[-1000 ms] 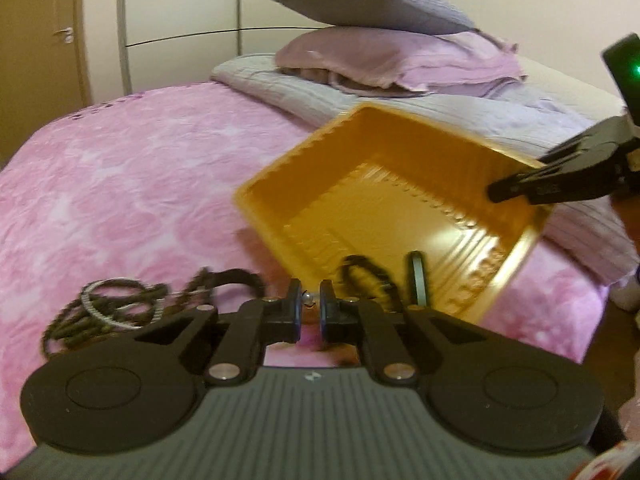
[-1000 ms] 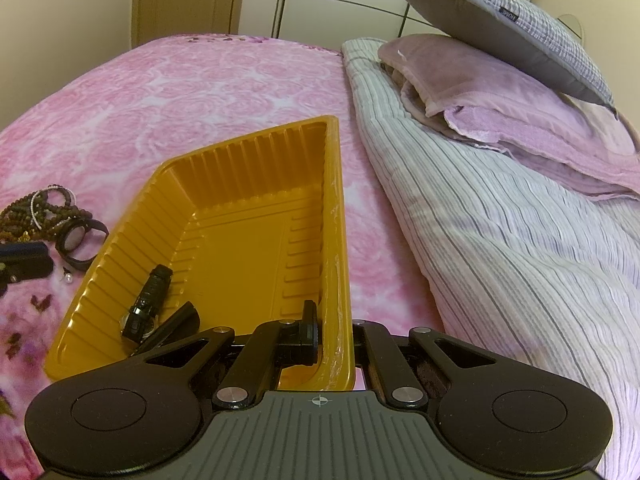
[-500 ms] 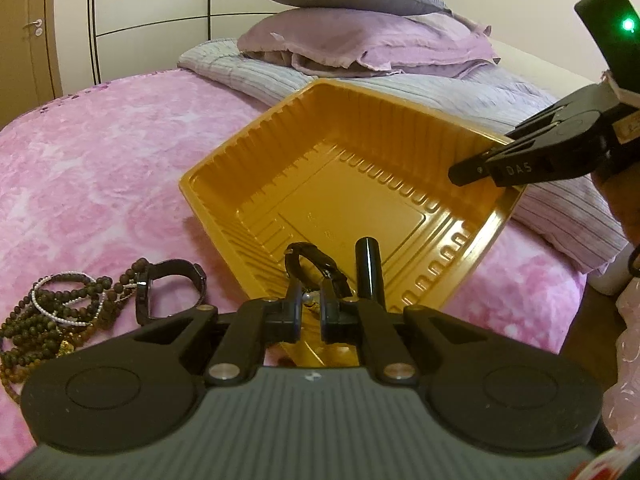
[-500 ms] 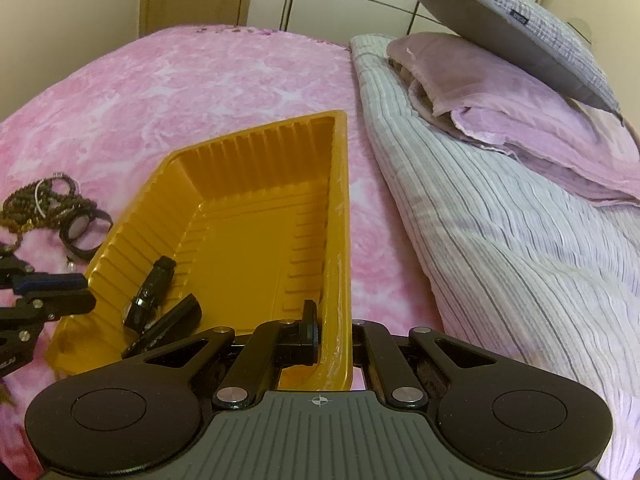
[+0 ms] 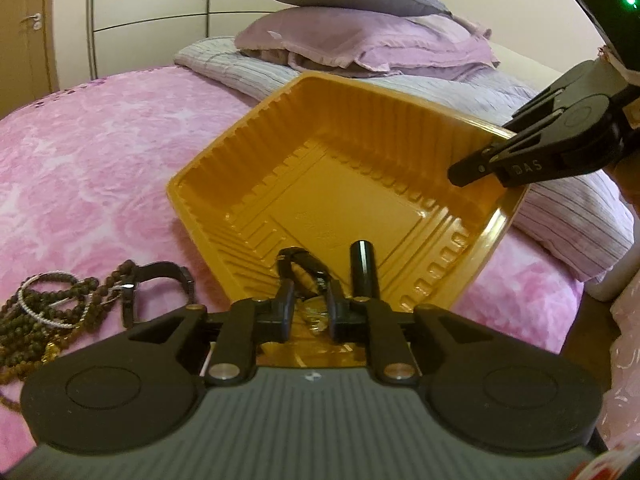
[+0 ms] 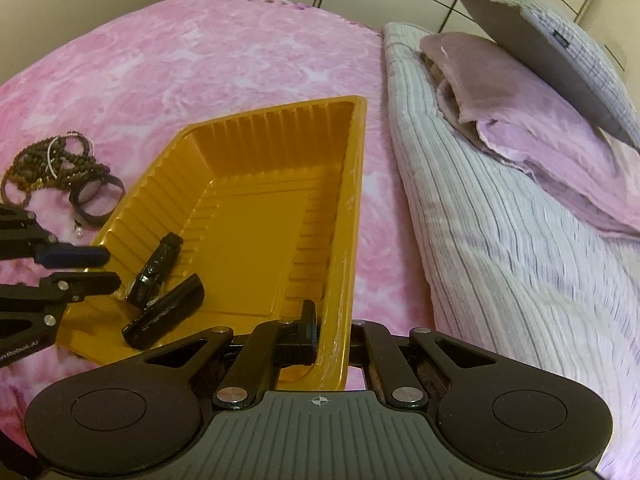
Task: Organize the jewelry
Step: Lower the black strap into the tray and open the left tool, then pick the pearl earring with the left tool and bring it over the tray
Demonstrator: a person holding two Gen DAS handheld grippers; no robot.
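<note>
Jewelry tray (image 6: 256,240), black watch (image 6: 154,270) inside

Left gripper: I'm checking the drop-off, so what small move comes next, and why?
Probably lift the left gripper back out. Its jaws are opening, the black watch already lies in the yellow tray, and the beaded bracelets wait outside on the pink bedspread.
</note>
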